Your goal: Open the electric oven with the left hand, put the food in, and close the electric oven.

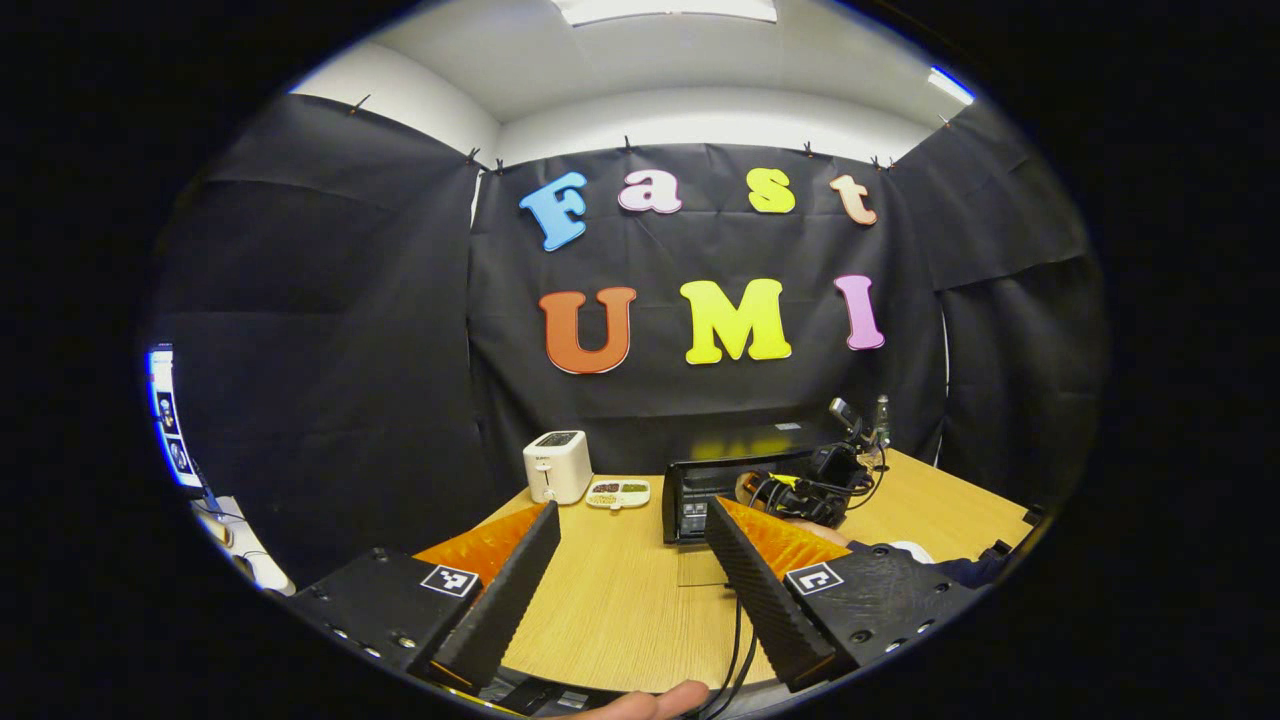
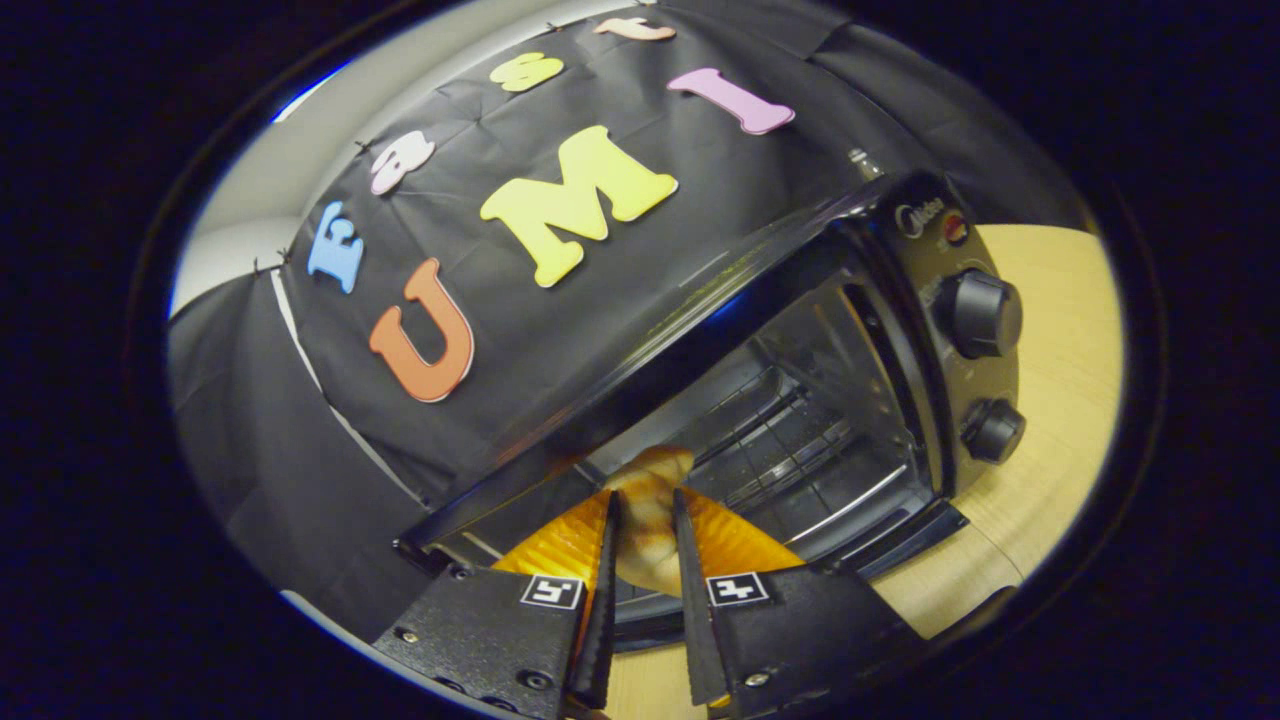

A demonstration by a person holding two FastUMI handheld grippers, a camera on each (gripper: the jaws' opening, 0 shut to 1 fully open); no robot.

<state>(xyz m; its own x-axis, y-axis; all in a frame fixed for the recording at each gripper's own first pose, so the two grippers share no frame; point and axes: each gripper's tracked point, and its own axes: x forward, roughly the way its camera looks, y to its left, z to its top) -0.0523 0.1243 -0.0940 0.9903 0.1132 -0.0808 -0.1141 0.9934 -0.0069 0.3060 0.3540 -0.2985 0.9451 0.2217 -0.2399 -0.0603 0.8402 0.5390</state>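
Plainly, the electric oven [image 2: 800,400] stands open on the wooden table [image 1: 620,590], its wire rack [image 2: 770,440] bare. At its mouth the right gripper [image 2: 645,520] pinches a piece of bread [image 2: 648,500]. Farther back, the left gripper [image 1: 630,560] hovers, fingers spread, near a white toaster [image 1: 557,466].

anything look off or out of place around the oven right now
Nothing stands out. The oven door is open, as the task needs, and the right claw holds the bread at the opening. The left claw is open over the table.
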